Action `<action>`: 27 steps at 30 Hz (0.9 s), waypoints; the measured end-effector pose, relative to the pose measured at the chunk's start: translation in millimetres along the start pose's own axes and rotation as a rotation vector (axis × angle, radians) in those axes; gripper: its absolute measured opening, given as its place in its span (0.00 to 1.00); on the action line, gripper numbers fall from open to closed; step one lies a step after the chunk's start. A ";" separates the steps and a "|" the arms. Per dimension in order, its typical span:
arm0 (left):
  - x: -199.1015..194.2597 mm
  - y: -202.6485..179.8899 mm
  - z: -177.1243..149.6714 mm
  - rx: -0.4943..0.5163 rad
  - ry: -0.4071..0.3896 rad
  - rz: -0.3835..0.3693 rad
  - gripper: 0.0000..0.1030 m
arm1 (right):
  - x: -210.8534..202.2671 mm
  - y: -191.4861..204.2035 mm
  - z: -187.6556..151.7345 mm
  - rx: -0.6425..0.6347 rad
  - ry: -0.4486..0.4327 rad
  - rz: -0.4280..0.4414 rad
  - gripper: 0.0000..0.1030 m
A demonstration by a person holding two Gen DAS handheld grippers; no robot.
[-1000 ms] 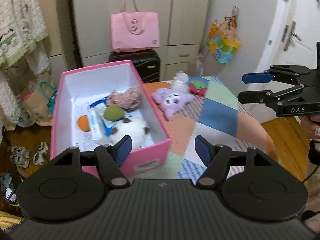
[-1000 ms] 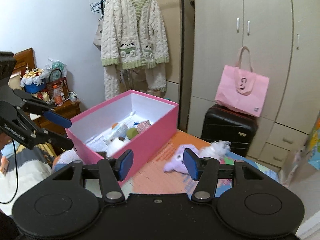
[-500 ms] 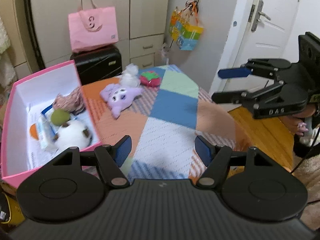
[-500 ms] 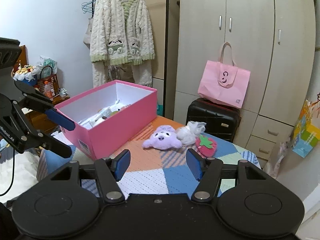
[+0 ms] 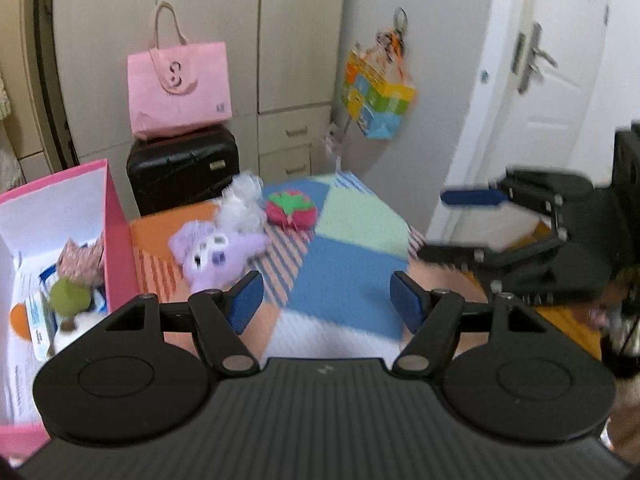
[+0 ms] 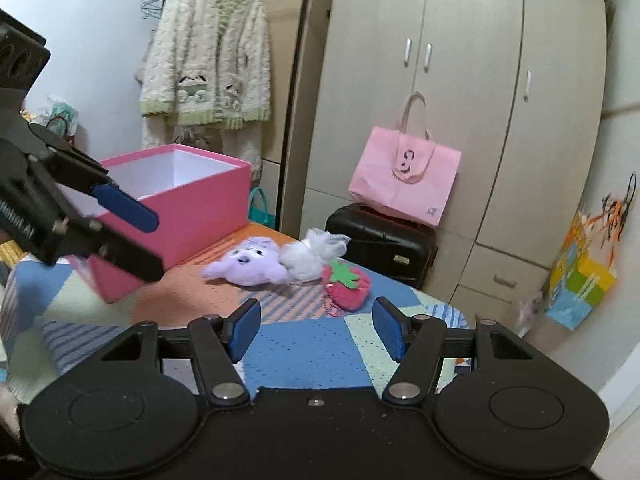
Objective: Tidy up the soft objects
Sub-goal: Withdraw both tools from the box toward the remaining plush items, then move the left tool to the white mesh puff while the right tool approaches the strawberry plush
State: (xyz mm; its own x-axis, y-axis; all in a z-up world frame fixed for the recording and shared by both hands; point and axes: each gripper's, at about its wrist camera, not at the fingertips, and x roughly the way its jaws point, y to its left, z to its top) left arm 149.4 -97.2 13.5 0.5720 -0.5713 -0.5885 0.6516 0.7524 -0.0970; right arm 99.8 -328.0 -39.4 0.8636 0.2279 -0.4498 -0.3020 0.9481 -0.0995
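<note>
Both sets of jaws apart, nothing between. Left gripper (image 5: 326,300) over the quilt (image 5: 344,280), purple plush (image 5: 216,252) ahead and left of its jaws. Right gripper (image 6: 316,330) facing purple plush, white plush (image 6: 312,254) and strawberry (image 6: 346,284), all well ahead beside the pink box (image 6: 192,216).

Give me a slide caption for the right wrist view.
Open right gripper faces purple plush, white fluffy toy and strawberry plush beside pink box.

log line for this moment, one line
left gripper: open, empty | right gripper: open, empty | purple plush, white plush, strawberry plush: on quilt | pink box: partly filled
</note>
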 end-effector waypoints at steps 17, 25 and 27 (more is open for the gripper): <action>117.2 27.7 32.3 -0.116 -0.088 0.193 0.67 | 118.3 -47.4 3.5 -0.058 0.001 0.116 0.65; 155.1 45.8 42.2 -0.182 -0.083 0.275 0.67 | 159.7 -53.6 4.5 -0.099 0.043 0.143 0.65; 161.1 50.6 42.4 -0.203 -0.070 0.262 0.67 | 165.6 -55.3 4.9 -0.089 0.052 0.158 0.65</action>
State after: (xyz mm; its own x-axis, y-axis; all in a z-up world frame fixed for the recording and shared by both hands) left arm 295.6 -165.1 -52.1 0.7443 -0.3657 -0.5588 0.3695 0.9225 -0.1114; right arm 261.4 -341.6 -104.0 0.7814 0.3586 -0.5108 -0.4688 0.8775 -0.1012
